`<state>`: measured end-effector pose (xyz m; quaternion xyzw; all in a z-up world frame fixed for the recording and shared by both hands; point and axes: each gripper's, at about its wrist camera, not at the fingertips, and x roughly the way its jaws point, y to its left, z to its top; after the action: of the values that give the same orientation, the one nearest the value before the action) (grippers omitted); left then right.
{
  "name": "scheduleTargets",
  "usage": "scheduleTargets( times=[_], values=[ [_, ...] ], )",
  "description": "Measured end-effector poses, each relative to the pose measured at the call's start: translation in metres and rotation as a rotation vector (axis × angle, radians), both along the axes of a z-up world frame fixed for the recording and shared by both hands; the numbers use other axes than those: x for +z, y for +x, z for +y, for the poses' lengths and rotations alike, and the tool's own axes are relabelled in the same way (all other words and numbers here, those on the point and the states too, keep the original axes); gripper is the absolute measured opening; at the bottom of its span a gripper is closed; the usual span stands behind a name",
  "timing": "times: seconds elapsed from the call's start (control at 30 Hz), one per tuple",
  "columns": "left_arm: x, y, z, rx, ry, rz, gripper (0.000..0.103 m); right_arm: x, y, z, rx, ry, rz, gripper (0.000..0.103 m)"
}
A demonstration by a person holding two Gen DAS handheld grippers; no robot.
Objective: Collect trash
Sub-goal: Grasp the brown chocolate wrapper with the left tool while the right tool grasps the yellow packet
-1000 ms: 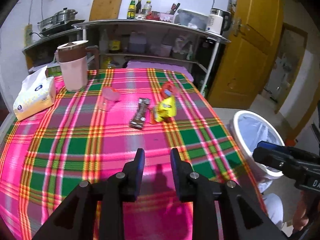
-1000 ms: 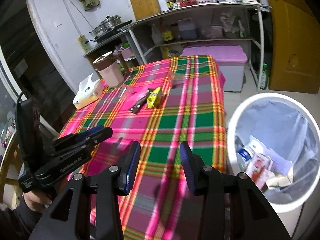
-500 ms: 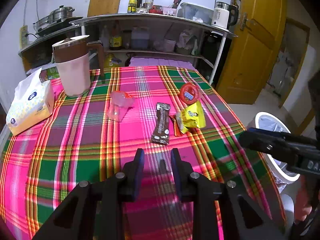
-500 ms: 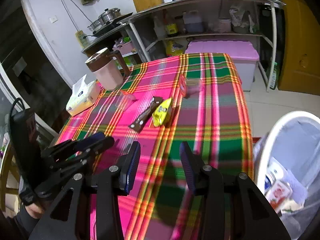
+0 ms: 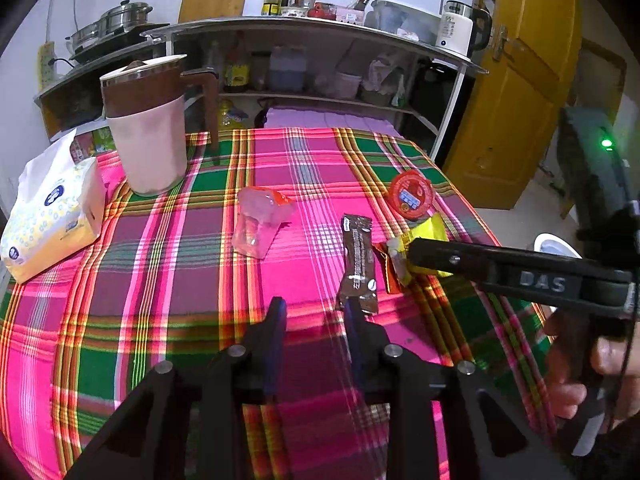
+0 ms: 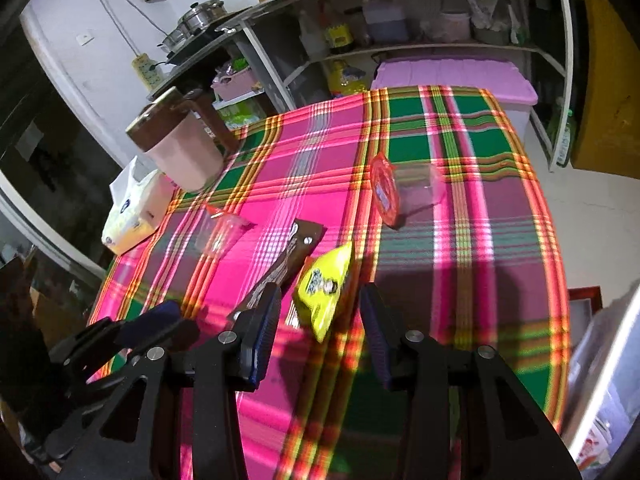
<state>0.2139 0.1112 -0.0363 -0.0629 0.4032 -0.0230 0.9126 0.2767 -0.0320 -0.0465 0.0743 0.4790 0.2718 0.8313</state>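
Left gripper [image 5: 314, 312] jaws just widened, empty, by brown wrapper [image 5: 358, 262]; right gripper [image 6: 320, 312] parted w/ nothing gripped, over yellow packet [image 6: 324, 286] mid-table [image 6: 500, 288].

Litter on the table [image 5: 168, 280], jug and tissues at its far left.
A wrapper [image 5: 357, 264] lies mid-table, a packet [image 5: 430, 236] just right of it, a lidded cup [image 5: 412, 196] behind the packet, a plastic cup [image 5: 258, 220] left; the jug [image 5: 148, 132] stands behind the tissues [image 5: 52, 216].
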Motion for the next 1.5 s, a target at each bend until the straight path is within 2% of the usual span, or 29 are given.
scheduleTargets(
  times=[0.07,0.1,0.23,0.27,0.3,0.7,0.83,0.93,1.0,1.17,1.5],
  values=[
    [-0.001,0.004,0.001,-0.004,-0.004,0.002,0.032,-0.006,0.006,0.003,-0.003,0.002,0.014,0.041],
    [-0.001,0.006,0.001,-0.005,-0.004,0.003,0.033,-0.008,0.009,0.004,-0.003,0.008,0.019,0.035],
    [-0.001,0.014,-0.002,-0.016,-0.002,0.008,0.033,-0.006,0.009,0.004,0.005,0.011,-0.001,0.03],
    [-0.001,0.016,-0.005,-0.022,-0.001,0.008,0.033,-0.004,0.008,0.002,0.004,0.013,-0.006,0.025],
    [-0.001,0.018,-0.006,-0.028,0.0,0.008,0.033,-0.003,0.007,-0.001,0.0,0.019,-0.009,0.024],
    [-0.015,0.046,-0.032,-0.076,0.009,0.043,0.033,0.008,-0.008,-0.042,-0.058,0.059,-0.026,0.023],
    [-0.025,0.054,-0.041,-0.063,0.064,0.075,0.033,0.007,-0.012,-0.049,-0.059,0.064,-0.024,0.023],
    [-0.025,0.054,-0.05,-0.06,0.119,0.059,0.025,0.007,-0.014,-0.056,-0.068,0.071,-0.024,0.023],
    [-0.025,0.053,-0.053,-0.054,0.133,0.059,0.024,0.009,-0.017,-0.062,-0.075,0.075,-0.029,0.023],
    [-0.021,0.043,-0.056,-0.037,0.12,0.058,0.024,0.016,-0.026,-0.07,-0.084,0.076,-0.05,0.023],
    [0.006,-0.002,-0.069,-0.005,0.074,-0.013,0.024,0.025,-0.06,-0.084,-0.081,0.069,-0.077,0.023]
  ],
)
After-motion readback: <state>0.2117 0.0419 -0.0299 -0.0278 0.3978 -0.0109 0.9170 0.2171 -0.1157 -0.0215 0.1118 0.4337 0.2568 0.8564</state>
